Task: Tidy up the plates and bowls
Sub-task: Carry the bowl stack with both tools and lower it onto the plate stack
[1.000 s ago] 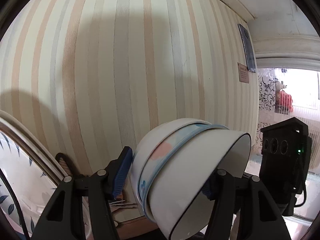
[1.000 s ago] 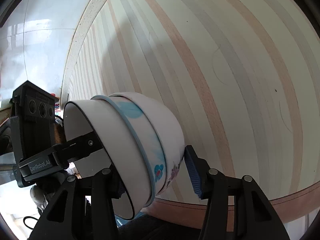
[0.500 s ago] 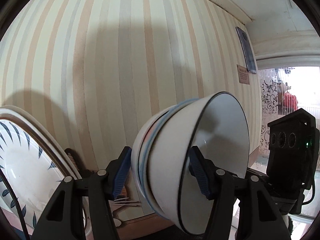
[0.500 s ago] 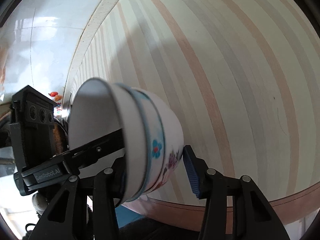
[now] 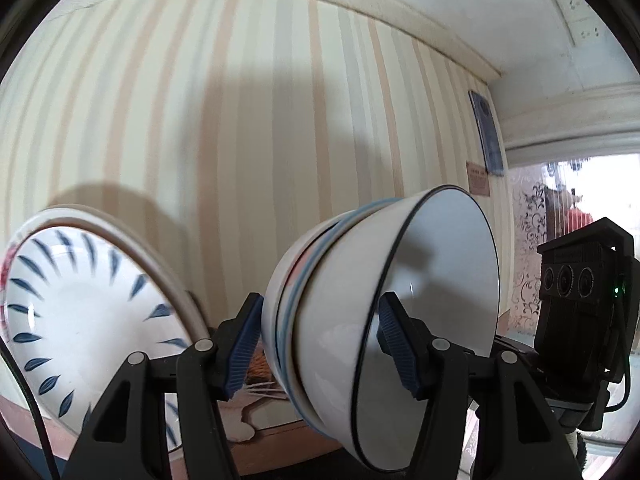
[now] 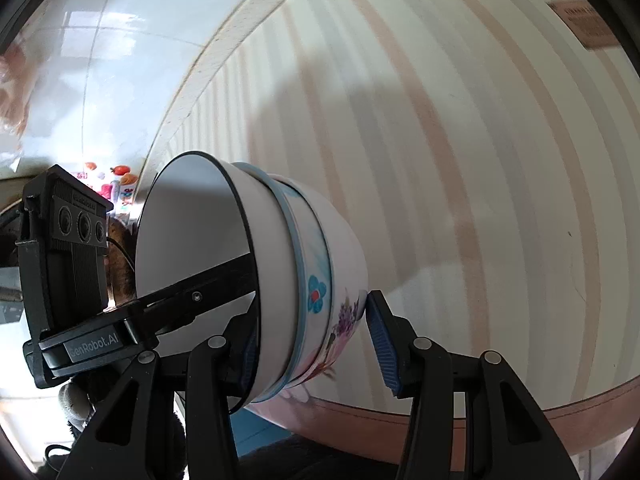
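Note:
A stack of nested bowls (image 5: 360, 320) is held in the air on its side between both grippers: a white bowl with a dark rim innermost, a blue-rimmed one, and a floral one (image 6: 344, 312) outermost. My left gripper (image 5: 320, 348) is shut on the stack, one finger inside the white bowl and one against the outer base. My right gripper (image 6: 312, 340) is shut on the same stack the same way. A white plate with blue leaf marks (image 5: 80, 320) stands tilted at the left of the left wrist view.
A striped wallpapered wall (image 5: 240, 140) stands close behind the bowls. A wooden ledge or trim (image 6: 520, 412) runs along its foot. A bright window (image 5: 560, 208) is at the right of the left wrist view.
The bowl stack has tipped from mouth-down onto its side. Both grippers have swung with it, and more of the leaf-marked plate has come into the left wrist view.

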`<state>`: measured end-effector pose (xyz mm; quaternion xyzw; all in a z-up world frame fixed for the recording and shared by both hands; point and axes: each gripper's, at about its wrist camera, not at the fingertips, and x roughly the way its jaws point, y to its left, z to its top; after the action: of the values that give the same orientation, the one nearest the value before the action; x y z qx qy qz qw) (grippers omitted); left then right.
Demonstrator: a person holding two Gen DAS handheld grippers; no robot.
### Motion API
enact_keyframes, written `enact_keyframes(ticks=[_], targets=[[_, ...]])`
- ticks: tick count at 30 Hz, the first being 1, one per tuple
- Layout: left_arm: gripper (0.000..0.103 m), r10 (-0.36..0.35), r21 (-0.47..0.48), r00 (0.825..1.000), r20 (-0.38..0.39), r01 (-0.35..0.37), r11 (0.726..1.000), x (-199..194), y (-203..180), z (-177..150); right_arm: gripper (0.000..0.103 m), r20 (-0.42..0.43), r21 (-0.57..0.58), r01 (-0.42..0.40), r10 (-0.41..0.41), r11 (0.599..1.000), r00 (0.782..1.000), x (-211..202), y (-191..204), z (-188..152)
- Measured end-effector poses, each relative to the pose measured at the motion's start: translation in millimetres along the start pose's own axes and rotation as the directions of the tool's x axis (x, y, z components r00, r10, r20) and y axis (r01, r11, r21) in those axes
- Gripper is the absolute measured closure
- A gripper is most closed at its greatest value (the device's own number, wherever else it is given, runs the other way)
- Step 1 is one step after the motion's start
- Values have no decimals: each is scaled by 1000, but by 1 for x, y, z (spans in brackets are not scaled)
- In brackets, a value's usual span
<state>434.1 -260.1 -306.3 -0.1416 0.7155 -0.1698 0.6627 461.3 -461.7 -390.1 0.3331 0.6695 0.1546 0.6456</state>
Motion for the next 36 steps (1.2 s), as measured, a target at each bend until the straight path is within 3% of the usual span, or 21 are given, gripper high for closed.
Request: enact_keyframes(ticks=[7,13,24,36], targets=[[47,17,-52,997,79,-13,999,-36,27,-7,52,-22,-82,-14,13,997,1000,2,38,5],[47,47,-151,991,124,-28,988,-61,63,-16,52,-74,-181,-35,22,983,997,22,81,9],[47,112,-358,975,190,-37,933,-89,140,-49,52,-214,-338,-88,15,937,977,93,148,-1],[47,116,-440,967,225,-6,898,-92,185,-64,52,-270,-443,-77,-51,893,961,148,185,-11]])
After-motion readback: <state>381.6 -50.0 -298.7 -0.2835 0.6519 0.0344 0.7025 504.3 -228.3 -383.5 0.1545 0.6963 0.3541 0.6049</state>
